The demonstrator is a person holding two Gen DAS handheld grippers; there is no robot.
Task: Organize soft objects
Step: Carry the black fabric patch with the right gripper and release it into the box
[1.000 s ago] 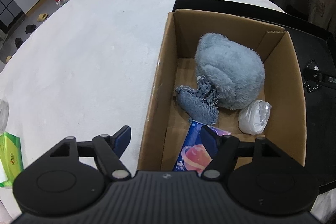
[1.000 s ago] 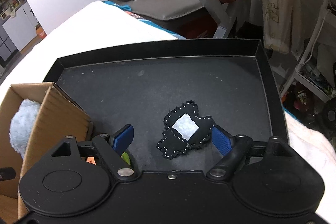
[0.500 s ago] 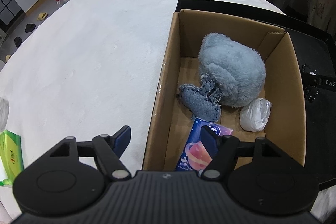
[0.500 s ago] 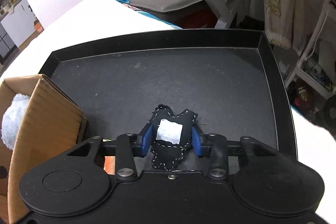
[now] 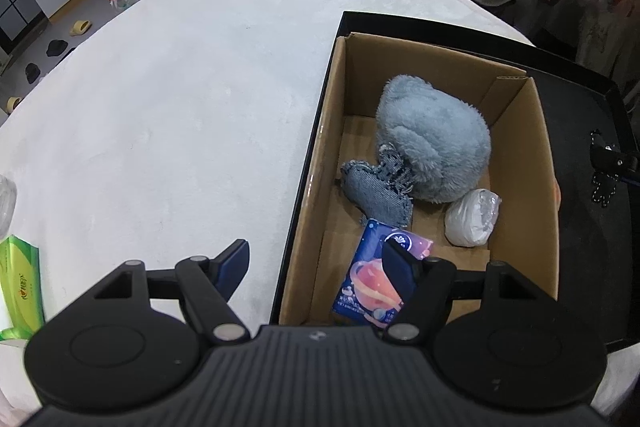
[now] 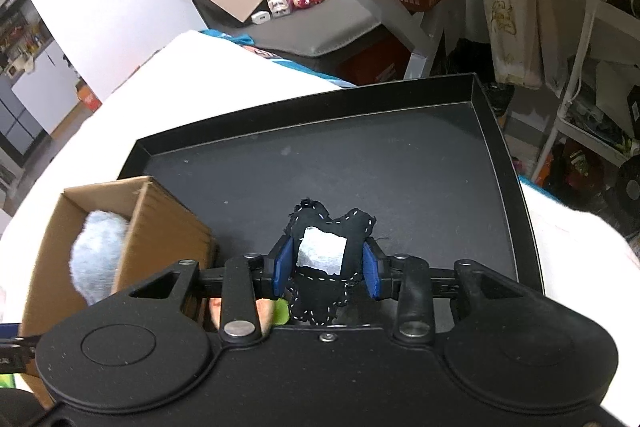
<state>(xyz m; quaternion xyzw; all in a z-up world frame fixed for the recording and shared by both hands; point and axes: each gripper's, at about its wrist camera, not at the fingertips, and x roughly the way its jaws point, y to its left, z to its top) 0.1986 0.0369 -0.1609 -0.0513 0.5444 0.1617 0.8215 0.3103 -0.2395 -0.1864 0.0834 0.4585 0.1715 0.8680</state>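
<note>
right gripper (image 6: 326,269) is clamped on the little black stitched fabric toy (image 6: 325,259), lifted just off the black tray (image 6: 400,163); left gripper (image 5: 316,261) hangs empty, jaws apart, over the cardboard box (image 5: 544,195) edge, fluffy blue plush (image 5: 434,143) further in

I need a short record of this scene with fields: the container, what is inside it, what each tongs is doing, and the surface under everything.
container: open brown cardboard box, standing in a black tray
inside the box: fluffy light-blue plush, denim fabric heart, white wrapped ball, purple tissue pack
right tongs: jaws have just closed on a black stitched fabric piece with a white patch, above the tray
left tongs: open, holding nothing, above the box's near left edge
surface: white soft cloth
</note>
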